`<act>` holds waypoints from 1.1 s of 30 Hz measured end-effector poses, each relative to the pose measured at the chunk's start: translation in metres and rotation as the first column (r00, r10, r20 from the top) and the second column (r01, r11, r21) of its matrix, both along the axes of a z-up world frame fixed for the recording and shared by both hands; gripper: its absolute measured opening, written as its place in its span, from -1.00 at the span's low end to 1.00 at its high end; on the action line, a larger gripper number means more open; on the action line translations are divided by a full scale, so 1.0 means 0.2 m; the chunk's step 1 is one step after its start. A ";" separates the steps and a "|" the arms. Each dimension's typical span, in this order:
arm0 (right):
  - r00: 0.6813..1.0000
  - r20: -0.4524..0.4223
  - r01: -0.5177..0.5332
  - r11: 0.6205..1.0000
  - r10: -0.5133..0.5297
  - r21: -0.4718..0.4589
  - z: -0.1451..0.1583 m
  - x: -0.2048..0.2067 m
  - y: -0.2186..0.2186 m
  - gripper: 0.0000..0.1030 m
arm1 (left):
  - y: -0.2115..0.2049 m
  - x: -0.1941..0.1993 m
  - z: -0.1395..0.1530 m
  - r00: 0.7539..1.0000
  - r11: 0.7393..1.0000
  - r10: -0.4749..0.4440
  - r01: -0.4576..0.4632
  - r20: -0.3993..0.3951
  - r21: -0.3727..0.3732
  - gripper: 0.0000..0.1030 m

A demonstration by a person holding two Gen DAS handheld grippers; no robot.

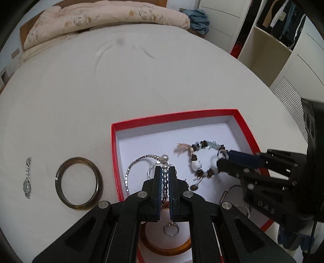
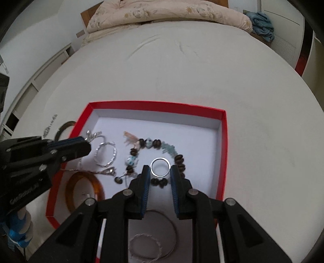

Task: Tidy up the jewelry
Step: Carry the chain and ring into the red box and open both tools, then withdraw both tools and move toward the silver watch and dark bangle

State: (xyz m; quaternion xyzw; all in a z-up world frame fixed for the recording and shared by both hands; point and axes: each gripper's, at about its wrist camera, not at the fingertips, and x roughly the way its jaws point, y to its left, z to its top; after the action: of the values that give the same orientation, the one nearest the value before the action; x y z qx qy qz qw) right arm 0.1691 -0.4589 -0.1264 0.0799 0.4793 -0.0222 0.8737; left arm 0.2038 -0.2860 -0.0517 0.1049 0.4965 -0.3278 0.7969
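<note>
A red box (image 1: 174, 118) (image 2: 158, 105) with a white floor lies on the bed and holds several pieces. My left gripper (image 1: 164, 169) is shut on a pearl and bead strand (image 1: 165, 178) over the box's left part. In the right wrist view the left gripper (image 2: 88, 144) reaches in from the left. My right gripper (image 2: 160, 168) pinches a plain silver ring (image 2: 160, 167) just above a brown and blue beaded bracelet (image 2: 154, 143) (image 1: 195, 159). In the left wrist view the right gripper (image 1: 222, 158) comes in from the right.
Inside the box lie an amber bangle (image 2: 85, 192), a silver hoop (image 2: 105, 154), a thin wire bangle (image 2: 172, 232) and a small ring (image 1: 171, 229). Left of the box on the sheet are a dark bangle (image 1: 79, 183) and a green-stone bracelet (image 1: 27, 179). Folded quilt (image 1: 109, 16) at the far end.
</note>
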 end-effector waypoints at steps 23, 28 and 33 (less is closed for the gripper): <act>0.981 0.153 0.126 0.991 -0.120 -0.036 0.63 -0.55 0.10 -0.36 | 0.28 -0.47 0.66 0.991 0.990 0.024 -0.005 0.133 -0.144 -0.35; 0.956 0.265 0.142 0.989 -0.123 -0.051 0.92 -0.78 0.26 -0.26 | 0.55 -0.65 0.94 0.966 0.981 0.122 -0.082 0.229 -0.177 -0.35; 0.911 0.397 0.127 0.992 -0.111 -0.012 1.13 -0.97 0.44 -0.14 | 0.89 -0.86 1.14 0.911 0.968 0.221 -0.162 0.349 -0.191 -0.16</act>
State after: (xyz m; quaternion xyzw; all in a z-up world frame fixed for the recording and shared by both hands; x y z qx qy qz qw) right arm -0.0240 -0.3715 0.0999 0.0952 0.2865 -0.0678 0.9509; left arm 0.0311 -0.1079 0.1773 0.0515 0.3191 -0.2607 0.9097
